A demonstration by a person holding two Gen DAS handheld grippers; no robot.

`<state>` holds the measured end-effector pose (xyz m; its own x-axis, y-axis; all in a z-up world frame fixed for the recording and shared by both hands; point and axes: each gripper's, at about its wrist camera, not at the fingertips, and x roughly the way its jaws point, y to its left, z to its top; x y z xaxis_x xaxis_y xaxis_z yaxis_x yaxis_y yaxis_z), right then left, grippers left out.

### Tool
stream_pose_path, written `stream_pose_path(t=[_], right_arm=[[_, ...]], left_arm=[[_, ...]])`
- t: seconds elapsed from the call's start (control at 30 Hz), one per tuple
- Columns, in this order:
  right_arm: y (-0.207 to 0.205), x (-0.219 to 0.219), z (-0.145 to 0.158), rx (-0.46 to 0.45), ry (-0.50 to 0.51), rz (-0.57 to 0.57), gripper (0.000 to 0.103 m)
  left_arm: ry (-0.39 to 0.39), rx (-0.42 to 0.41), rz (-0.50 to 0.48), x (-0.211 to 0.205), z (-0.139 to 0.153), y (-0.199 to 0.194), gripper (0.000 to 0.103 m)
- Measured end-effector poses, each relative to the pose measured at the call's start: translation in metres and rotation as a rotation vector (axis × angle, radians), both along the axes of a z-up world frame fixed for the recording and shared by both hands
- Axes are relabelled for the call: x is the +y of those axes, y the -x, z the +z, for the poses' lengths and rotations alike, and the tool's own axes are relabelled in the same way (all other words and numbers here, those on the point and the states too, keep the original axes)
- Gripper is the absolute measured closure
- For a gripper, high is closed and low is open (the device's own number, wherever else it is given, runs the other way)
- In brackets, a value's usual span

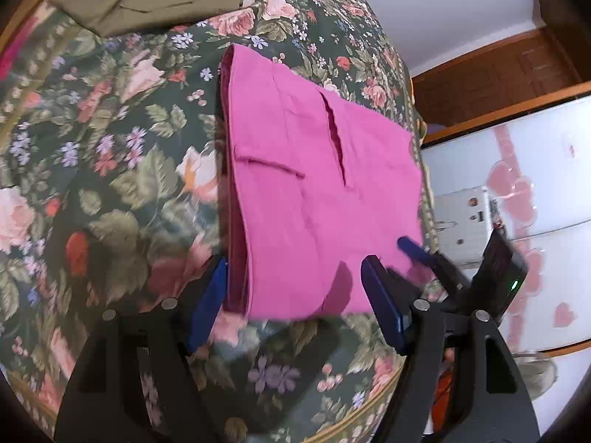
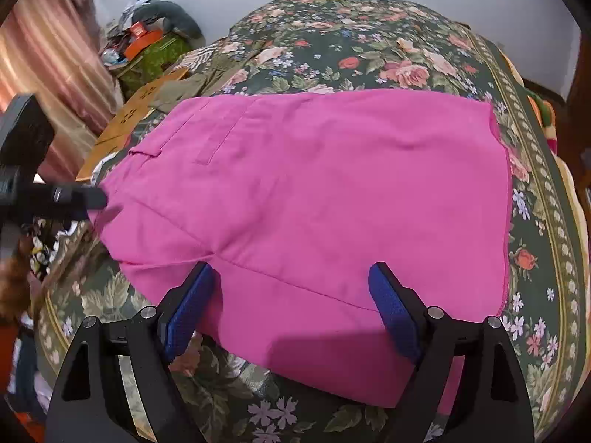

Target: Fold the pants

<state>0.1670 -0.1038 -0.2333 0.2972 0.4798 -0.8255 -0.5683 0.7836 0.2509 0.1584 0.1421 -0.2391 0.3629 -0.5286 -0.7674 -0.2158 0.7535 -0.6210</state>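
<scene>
Pink pants, folded flat on a floral bedspread, lie crosswise ahead of the unclenched, empty right gripper and left gripper.

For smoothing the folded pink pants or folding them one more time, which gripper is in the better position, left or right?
Probably the right gripper: its open jaws straddle the near edge of the pink pants, centred. The left gripper, also open, sits at a corner by the stacked fold edge.
</scene>
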Motion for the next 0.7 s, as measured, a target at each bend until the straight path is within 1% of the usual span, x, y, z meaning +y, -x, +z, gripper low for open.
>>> stream_pose_path(t=[0.1, 0.17, 0.2, 0.23, 0.27, 0.3, 0.33, 0.37, 0.4, 0.47, 0.57, 0.6, 0.67, 0.7], right_arm=[[0.002, -0.002, 0.0, -0.007, -0.004, 0.014, 0.018], [0.003, -0.003, 0.0, -0.009, -0.011, 0.018, 0.018], [0.002, -0.003, -0.001, -0.01, -0.012, 0.019, 0.018], [0.002, -0.004, -0.001, -0.011, -0.013, 0.018, 0.018], [0.002, -0.004, -0.001, -0.012, -0.013, 0.018, 0.018], [0.002, -0.003, -0.001, -0.013, -0.011, 0.018, 0.018], [0.002, -0.003, 0.0, -0.013, -0.01, 0.017, 0.018], [0.003, -0.003, 0.0, -0.012, -0.011, 0.015, 0.018], [0.002, -0.004, 0.0, -0.01, -0.013, 0.012, 0.019], [0.001, -0.006, 0.002, -0.005, -0.012, 0.004, 0.022], [-0.001, -0.016, 0.008, 0.001, -0.03, -0.038, 0.022], [-0.002, -0.02, 0.01, -0.002, -0.037, -0.051, 0.022], [-0.003, -0.028, 0.013, -0.012, -0.038, -0.078, 0.022], [-0.003, -0.031, 0.013, -0.02, -0.025, -0.088, 0.022]], left_arm=[[0.046, 0.006, -0.004, 0.004, -0.004, -0.013, 0.03], [0.055, 0.004, -0.011, 0.004, -0.004, -0.02, 0.031], [0.051, -0.004, -0.019, 0.002, -0.003, -0.023, 0.033], [0.036, -0.012, -0.029, 0.001, -0.001, -0.026, 0.038], [0.009, -0.011, -0.034, -0.001, -0.001, -0.029, 0.051], [-0.022, -0.003, -0.035, -0.002, 0.0, -0.032, 0.07], [-0.044, 0.008, -0.032, -0.001, -0.001, -0.034, 0.076], [-0.044, 0.013, -0.031, 0.0, -0.003, -0.035, 0.078], [-0.044, 0.01, -0.025, 0.001, -0.002, -0.036, 0.082], [-0.068, 0.001, -0.024, 0.002, 0.001, -0.034, 0.086], [-0.153, -0.03, -0.012, 0.0, 0.011, -0.026, 0.087], [-0.204, -0.047, -0.004, 0.0, 0.017, -0.02, 0.087], [-0.271, -0.063, 0.003, 0.002, 0.025, -0.014, 0.087], [-0.335, -0.071, 0.01, 0.004, 0.031, -0.007, 0.087]])
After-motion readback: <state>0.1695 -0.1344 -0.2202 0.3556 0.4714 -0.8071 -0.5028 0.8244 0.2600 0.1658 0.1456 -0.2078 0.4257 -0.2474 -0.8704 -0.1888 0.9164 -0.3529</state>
